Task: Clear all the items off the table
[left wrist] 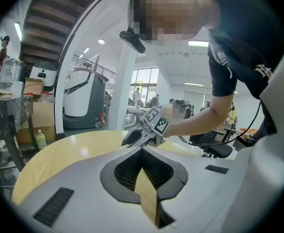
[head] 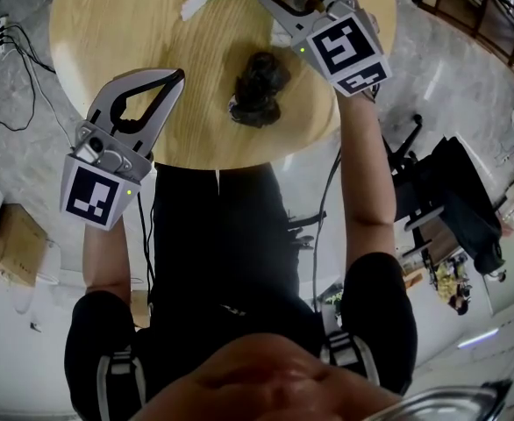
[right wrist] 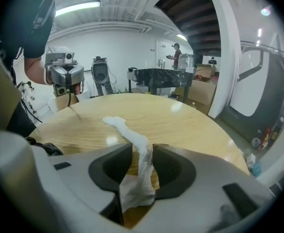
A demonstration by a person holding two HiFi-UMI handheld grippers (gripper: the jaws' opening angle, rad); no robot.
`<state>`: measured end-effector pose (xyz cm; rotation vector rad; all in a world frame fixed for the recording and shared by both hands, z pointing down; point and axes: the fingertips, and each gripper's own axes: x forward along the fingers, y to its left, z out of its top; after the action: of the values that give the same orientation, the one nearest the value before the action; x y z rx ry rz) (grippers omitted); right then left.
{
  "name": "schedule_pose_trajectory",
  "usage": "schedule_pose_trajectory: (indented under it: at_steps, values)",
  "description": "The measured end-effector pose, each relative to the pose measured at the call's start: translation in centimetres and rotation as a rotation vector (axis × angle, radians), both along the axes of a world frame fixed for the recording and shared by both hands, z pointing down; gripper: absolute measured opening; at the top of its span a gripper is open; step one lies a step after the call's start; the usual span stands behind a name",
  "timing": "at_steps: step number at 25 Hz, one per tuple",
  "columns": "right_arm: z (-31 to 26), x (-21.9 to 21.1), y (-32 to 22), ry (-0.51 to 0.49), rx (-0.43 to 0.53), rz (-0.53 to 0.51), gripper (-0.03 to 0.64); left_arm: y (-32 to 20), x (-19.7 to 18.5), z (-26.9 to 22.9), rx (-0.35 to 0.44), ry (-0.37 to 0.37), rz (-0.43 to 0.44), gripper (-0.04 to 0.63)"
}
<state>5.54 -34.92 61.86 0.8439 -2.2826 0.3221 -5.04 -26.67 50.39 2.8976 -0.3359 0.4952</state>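
Round and pale, the wooden table (head: 108, 33) fills the top of the head view, with grey stone floor around it. On its far side lies a white strip (right wrist: 117, 123) of thin crumpled stuff; I cannot tell whether it is paper or plastic. My right gripper (right wrist: 141, 154) has its jaws clamped on the near end of that strip. The material bunches between the two tips and spills out behind them, and the rest trails away along the wood.

Closer to me, near the table's front edge, sits a dark crumpled bundle (head: 259, 88). It lies between my two grippers, nearer the right one, apart from the strip, and nothing touches it.

My left gripper (head: 171, 77) is at the near-left edge of the table. Its jaws are pressed together with nothing in them, and it points across the top toward the other gripper.

Off the table, cables (head: 11, 51) run over the floor at the left of the head view, and a cardboard box (head: 11, 244) sits lower down on that side. A black office chair (left wrist: 218, 150) stands behind my right arm. Farther off are a grey machine (left wrist: 84, 98) under a staircase (left wrist: 50, 23), and a black counter (right wrist: 156, 76) with a person (right wrist: 175, 55) standing behind it.
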Motion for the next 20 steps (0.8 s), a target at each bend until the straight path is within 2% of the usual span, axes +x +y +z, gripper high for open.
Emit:
schedule_pose_trajectory:
  at_steps: [2, 4, 13, 20]
  values:
    - [-0.1, 0.1, 0.2, 0.006, 0.003, 0.002, 0.115, 0.3, 0.1, -0.2, 0.004, 0.002, 0.007, 0.012]
    - [-0.4, 0.0, 0.7, 0.01, 0.008, 0.002, 0.041, 0.7, 0.0, -0.4, 0.007, 0.007, 0.009, 0.012]
    - [-3.7, -1.2, 0.8, -0.009, 0.064, 0.029, 0.024, 0.5, -1.1, -1.7, 0.025, 0.039, 0.019, 0.012]
    - [-11.4, -1.4, 0.9, -0.005, 0.163, 0.068, 0.023, 0.2, -2.8, -5.2, 0.061, 0.067, -0.005, 0.012]
